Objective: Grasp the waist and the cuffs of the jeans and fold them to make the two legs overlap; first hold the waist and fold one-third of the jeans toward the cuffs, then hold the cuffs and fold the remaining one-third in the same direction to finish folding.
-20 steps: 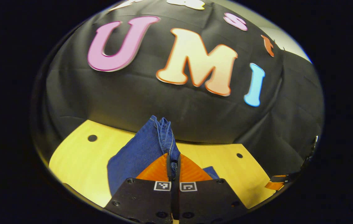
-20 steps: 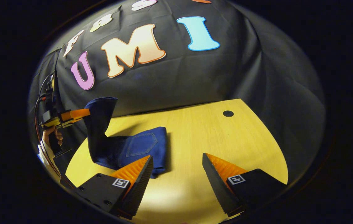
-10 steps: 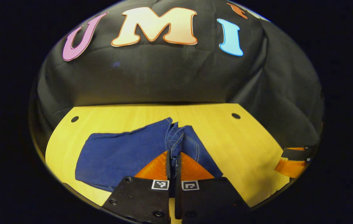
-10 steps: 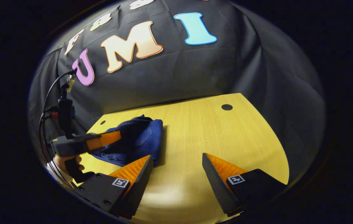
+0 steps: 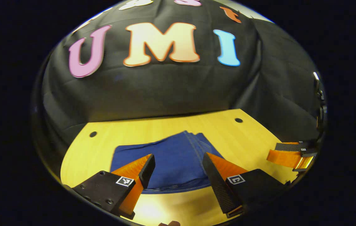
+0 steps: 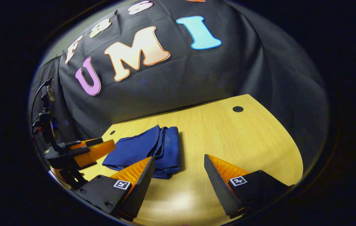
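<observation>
While both of my grippers hang spread over the wooden table (image 5: 253, 135), the jeans (image 5: 175, 157) lie folded on it, held by neither.

Jeans: a compact blue bundle, flat on the tabletop in front of the black cloth wall (image 5: 165, 91). In the right gripper view the jeans (image 6: 146, 149) show stacked layers, with the folded edges bunched along the side toward the middle of the table.

Left gripper (image 5: 178, 168): my fingers stand wide apart, with nothing between them. They frame the near edge of the denim and I cannot tell whether they touch it. From the right gripper view I see this same gripper (image 6: 98, 149) at the far end of the bundle, just beside the cloth.

Right gripper (image 6: 179, 168): fingers wide, holding nothing. One finger (image 6: 137, 174) overlaps the near corner of the jeans in the picture; the other sits over bare wood. In the left gripper view I see the right gripper (image 5: 286, 155) well apart from the jeans, past the table's edge.

Table: pale wood grain, round dark holes (image 6: 237, 109) near the back corners.

Containers: I find none to report.

Writing: each finger block carries a small square black-and-white marker (image 6: 238, 180), a pattern rather than words. I can read no brand on the denim.
</observation>
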Action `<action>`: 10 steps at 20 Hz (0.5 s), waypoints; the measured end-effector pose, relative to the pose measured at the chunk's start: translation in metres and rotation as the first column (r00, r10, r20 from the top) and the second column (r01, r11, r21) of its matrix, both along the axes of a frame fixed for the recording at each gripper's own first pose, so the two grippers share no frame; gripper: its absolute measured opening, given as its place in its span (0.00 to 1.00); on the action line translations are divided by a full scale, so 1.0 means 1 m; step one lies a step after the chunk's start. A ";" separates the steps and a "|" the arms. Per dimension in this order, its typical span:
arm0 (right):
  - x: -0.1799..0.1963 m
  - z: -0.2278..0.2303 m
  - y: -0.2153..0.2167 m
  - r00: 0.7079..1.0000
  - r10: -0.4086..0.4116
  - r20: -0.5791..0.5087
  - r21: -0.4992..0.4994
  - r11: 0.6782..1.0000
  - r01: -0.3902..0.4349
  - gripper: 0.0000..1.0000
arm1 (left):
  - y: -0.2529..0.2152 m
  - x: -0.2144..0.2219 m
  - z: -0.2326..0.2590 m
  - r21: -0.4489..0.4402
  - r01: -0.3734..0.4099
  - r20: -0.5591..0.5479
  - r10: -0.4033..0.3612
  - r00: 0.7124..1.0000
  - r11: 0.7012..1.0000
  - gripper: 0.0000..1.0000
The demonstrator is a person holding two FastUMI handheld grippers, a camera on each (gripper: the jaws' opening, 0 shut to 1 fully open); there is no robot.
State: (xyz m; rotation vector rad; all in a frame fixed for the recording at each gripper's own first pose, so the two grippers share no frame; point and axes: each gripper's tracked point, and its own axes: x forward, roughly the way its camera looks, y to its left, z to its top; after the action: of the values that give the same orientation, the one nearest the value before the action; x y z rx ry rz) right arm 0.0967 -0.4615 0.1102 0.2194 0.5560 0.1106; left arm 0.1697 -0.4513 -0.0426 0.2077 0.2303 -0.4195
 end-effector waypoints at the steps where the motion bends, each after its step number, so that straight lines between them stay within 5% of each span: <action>1: -0.001 0.010 0.009 1.000 -0.008 0.021 0.004 1.000 0.008 0.98 | 0.021 0.001 0.007 -0.018 -0.025 0.006 0.026 1.000 1.000 0.92; 10: -0.021 0.088 0.060 0.973 -0.122 0.195 -0.014 0.992 0.128 0.98 | 0.161 0.003 0.023 -0.097 -0.105 -0.015 0.104 0.994 0.990 0.91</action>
State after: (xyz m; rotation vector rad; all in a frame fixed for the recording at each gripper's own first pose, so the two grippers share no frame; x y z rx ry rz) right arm 0.0752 -0.4015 0.1981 0.2147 0.3479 0.0019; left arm 0.1727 -0.2905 -0.0193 0.0973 0.2290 -0.3270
